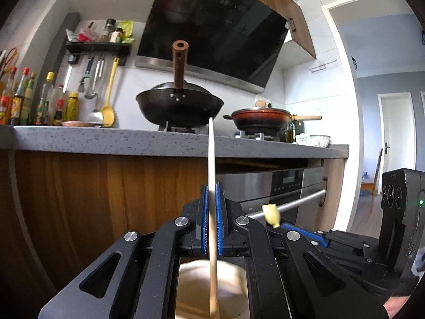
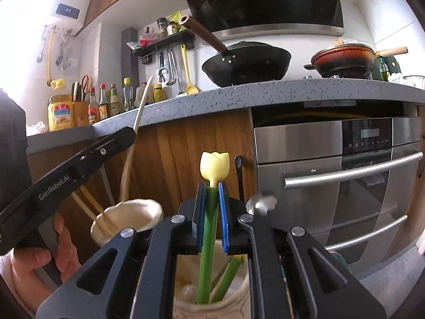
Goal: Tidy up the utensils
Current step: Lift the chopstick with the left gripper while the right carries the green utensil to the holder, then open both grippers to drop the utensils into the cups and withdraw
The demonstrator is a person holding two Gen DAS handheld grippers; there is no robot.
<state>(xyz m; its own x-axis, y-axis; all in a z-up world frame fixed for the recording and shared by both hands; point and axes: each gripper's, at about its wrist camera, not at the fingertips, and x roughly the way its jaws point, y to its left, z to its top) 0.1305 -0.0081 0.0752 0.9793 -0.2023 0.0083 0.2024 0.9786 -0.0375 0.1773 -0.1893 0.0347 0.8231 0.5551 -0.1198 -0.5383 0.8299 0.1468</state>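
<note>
Between closed jaws: pale utensil (image 1: pixel 211 186), tulip-topped stem (image 2: pixel 212 207).

Two grippers: left gripper (image 1: pixel 211 212), right gripper (image 2: pixel 211 212). Two cream holders: left holder (image 2: pixel 127 219), right holder (image 2: pixel 212 303). One pale chopstick (image 1: pixel 211 159) clamped. One tulip-topped utensil (image 2: pixel 213 167) clamped, one more green stem (image 2: pixel 228 273) beside it. Two pans on the counter: black wok (image 1: pixel 180 103), red pan (image 1: pixel 261 119). One yellow ladle (image 1: pixel 109 111) hanging.
</note>
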